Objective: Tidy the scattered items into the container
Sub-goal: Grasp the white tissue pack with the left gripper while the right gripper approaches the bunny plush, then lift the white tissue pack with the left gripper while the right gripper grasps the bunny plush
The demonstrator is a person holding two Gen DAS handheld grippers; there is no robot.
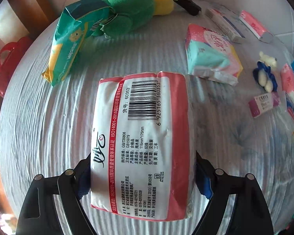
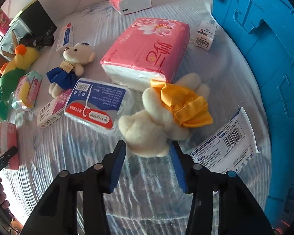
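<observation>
Because it is a soft, light, slick-wrapped tissue pack, take it across its long sides; the left gripper straddles its near end on the striped bedsheet, pads at the wrapper, firm contact unclear. Right gripper is pinched on the plush bear, cream, yellow dress, squashy. Blue crate sits just right.

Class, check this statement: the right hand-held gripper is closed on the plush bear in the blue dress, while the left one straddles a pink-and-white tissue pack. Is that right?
Not quite. The right wrist view shows the right hand-held gripper closed on the cream bear in the yellow dress; the blue-dressed bear lies apart, untouched. The left hand-held gripper does straddle the tissue pack.
</observation>
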